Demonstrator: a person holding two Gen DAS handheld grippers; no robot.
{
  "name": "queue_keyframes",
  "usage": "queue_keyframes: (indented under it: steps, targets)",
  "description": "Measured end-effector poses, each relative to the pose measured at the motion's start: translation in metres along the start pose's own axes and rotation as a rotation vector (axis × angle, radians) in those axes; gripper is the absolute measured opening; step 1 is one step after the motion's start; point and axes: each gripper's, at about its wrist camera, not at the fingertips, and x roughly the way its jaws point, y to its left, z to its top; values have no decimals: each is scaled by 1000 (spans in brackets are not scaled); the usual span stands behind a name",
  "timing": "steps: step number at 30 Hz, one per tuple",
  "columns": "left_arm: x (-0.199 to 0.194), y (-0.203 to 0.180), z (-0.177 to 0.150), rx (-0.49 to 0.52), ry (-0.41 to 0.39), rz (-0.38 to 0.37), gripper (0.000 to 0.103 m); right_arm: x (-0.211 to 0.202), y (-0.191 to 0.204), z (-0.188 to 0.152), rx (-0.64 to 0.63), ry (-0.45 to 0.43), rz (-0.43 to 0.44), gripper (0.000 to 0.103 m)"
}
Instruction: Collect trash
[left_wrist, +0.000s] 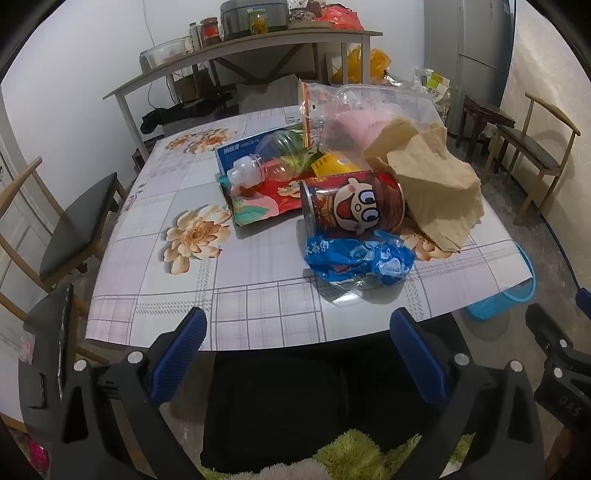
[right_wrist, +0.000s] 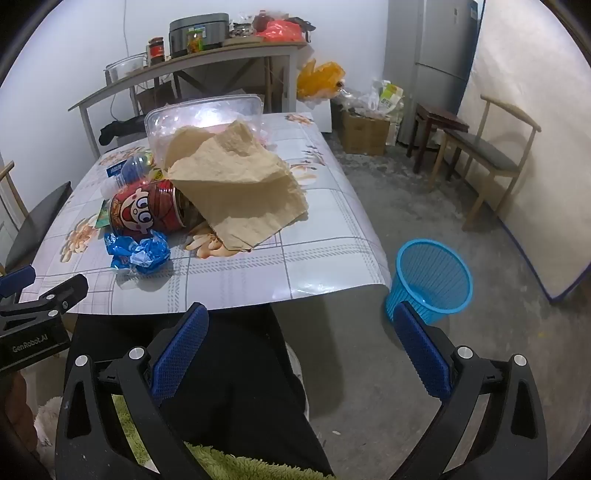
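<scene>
1. Trash sits in a pile on the table (left_wrist: 155, 295), out in front of both sets of jaws, and none of it is picked up yet.
2. The left gripper (left_wrist: 297, 354) has its jaws as wide as they go, with nothing between them. It hangs just before the near edge of the table, tipped down.
3. The right gripper (right_wrist: 301, 354) is wide open and empty too. The person's dark trousers show below both.
4. Closest to the left jaws, straight ahead, is the blue wrapper (left_wrist: 356, 260). It looks soft and crinkly, so I think it is the easy first pick. Pinch the fat middle, not a loose corner.
5. Just behind it lies the red can (left_wrist: 351, 206) on its side. It may roll, so grab it across its round body.
6. Past the can, the brown paper (left_wrist: 432, 188) rests on the can and on a clear plastic box (left_wrist: 369, 107). Lift it slowly so nothing slides off.
7. The clear bottle (left_wrist: 273, 162) lies further off to the left.
8. The blue basket (right_wrist: 432, 277) stands on the floor, just ahead of the right jaws. Drop things right over its open top.
</scene>
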Motion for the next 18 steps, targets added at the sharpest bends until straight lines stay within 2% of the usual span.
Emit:
queue_keyframes:
  steps: [18]
  targets:
    - [-1,0,2,-3,0,-9,97,0,1,-3,0,-8,1,96]
